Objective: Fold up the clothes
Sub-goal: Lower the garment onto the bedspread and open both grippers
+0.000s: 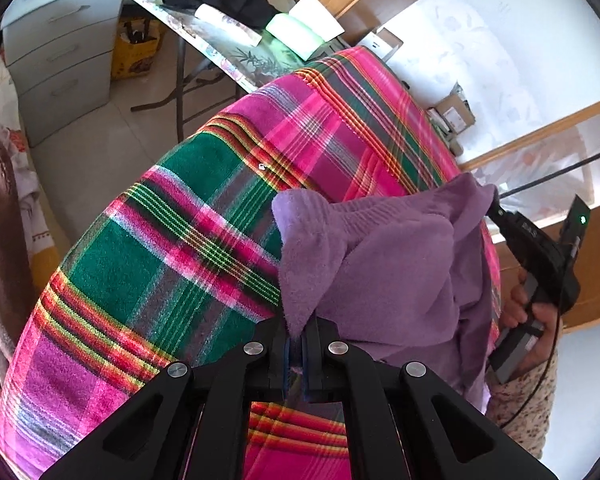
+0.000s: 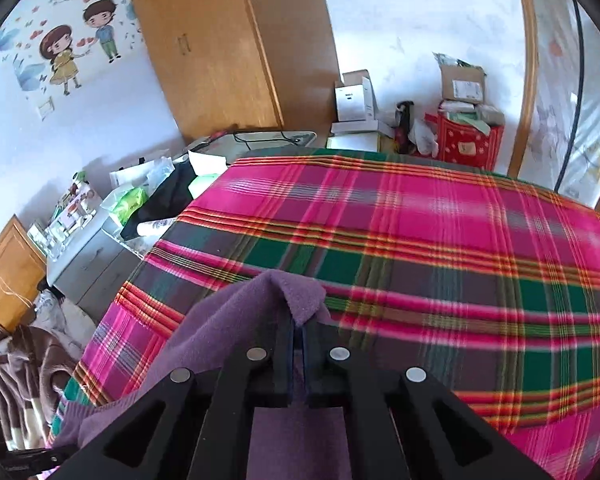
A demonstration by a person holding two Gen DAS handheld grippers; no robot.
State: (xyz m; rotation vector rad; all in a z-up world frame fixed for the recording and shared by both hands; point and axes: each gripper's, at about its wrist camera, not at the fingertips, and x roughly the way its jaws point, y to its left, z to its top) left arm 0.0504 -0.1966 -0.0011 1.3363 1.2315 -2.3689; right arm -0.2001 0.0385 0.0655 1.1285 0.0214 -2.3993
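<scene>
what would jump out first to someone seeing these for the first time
The loud pink-and-green plaid blanket covering the whole work surface. Next, the purple garment bunched at its near edge, pinched at two spots by the left gripper and the right gripper.

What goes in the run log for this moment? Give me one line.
fold clothes | left gripper: shut on purple garment | right gripper: shut on purple garment | garment bunched over plaid blanket

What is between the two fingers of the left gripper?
A fold of the purple garment, pinched by the left gripper, as the left wrist view shows.
</scene>
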